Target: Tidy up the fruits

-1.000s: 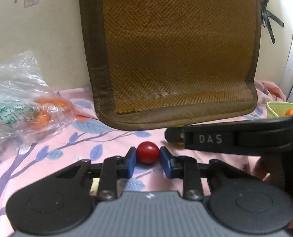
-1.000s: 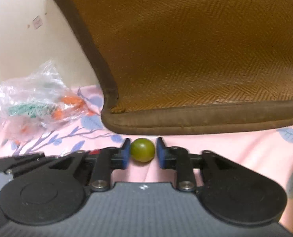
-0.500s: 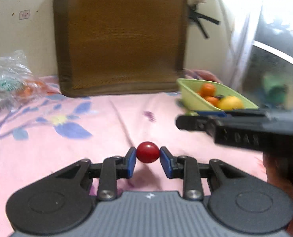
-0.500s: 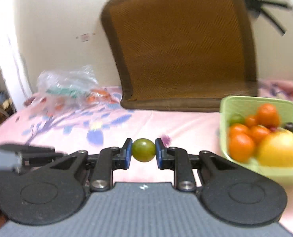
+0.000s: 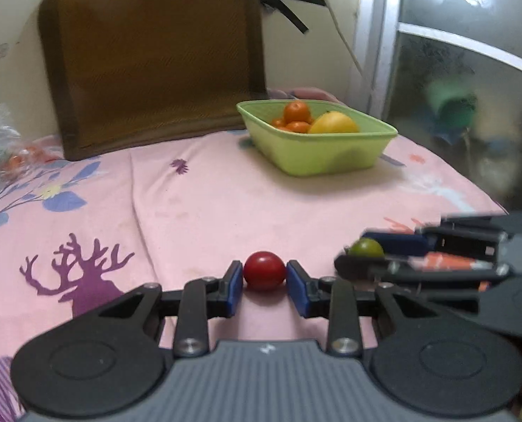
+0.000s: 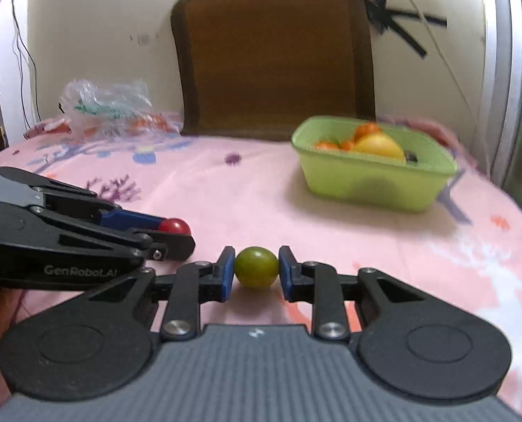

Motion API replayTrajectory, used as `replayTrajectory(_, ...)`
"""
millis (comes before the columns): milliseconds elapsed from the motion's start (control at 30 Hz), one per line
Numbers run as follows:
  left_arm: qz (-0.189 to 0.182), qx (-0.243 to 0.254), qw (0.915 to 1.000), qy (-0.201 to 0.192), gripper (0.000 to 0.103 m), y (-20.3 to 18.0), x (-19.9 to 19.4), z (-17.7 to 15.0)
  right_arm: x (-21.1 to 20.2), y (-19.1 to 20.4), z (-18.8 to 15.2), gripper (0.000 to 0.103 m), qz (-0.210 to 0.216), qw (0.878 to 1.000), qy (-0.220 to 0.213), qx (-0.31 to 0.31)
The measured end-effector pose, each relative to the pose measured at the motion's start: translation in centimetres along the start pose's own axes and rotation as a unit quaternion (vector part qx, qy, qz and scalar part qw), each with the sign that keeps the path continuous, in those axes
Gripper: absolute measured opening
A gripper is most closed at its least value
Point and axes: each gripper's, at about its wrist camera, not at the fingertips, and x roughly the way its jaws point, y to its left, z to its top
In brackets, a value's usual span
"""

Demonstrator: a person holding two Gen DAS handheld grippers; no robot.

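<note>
Pink cloth [image 5: 208,211], printed with purple antlered figures and blue leaves, covers the surface; a brown woven mat [image 5: 155,52] with a darker border leans on the pale wall at its far edge.

Left gripper [image 5: 264,283]: blue pads closed narrowly on a smooth, round red fruit [image 5: 264,270], pinched at both sides. In the right wrist view the same gripper [image 6: 176,232] enters from the left, the red fruit [image 6: 174,227] showing at its tip.

Right gripper [image 6: 256,270]: blue pads likewise closed on a smooth, round green fruit [image 6: 256,267]. In the left wrist view this gripper [image 5: 363,251] lies just to the right of the left one, its green fruit [image 5: 368,248] partly hidden between the fingers. Both grippers sit over the near part of the surface; whether either fruit touches the cloth cannot be told.

Light-green plastic tub [image 6: 373,183], rectangular with rounded corners, stands toward the far right corner, well apart from both grippers. It holds several small orange fruits [image 5: 296,112] and one larger yellow fruit [image 5: 334,123]; a dark item at its right end is too small to identify.

Crumpled clear plastic bag [image 6: 113,105], with orange and green contents, lies at the far left corner beside the mat.
</note>
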Motion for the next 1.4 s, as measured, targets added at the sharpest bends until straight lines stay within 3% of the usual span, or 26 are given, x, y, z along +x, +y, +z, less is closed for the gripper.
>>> replayTrajectory(133, 0.021, 0.002, 0.9996, -0.017, 0.029, -0.7, -0.2, -0.8, 0.0, -0.7, -0.3, 0.032, 0.01, 1.0, 0.001, 0.017)
replayTrajectory(533, 0.029, -0.012, 0.9992, -0.023, 0.039, -0.3, -0.6, -1.0, -0.6, -1.2, -0.8, 0.033, 0.009, 1.0, -0.002, 0.021)
replayTrajectory(967, 0.037, -0.012, 0.999, -0.024, 0.044, 0.0, -0.7, -1.1, -0.8, -1.5, -0.9, 0.046, -0.019, 0.999, -0.005, 0.035)
replayTrajectory(1400, 0.036, -0.019, 0.9989, -0.024, 0.048, 0.1, -0.7, -1.1, -0.8, -1.6, -0.9, 0.046, -0.017, 0.999, -0.007, 0.038)
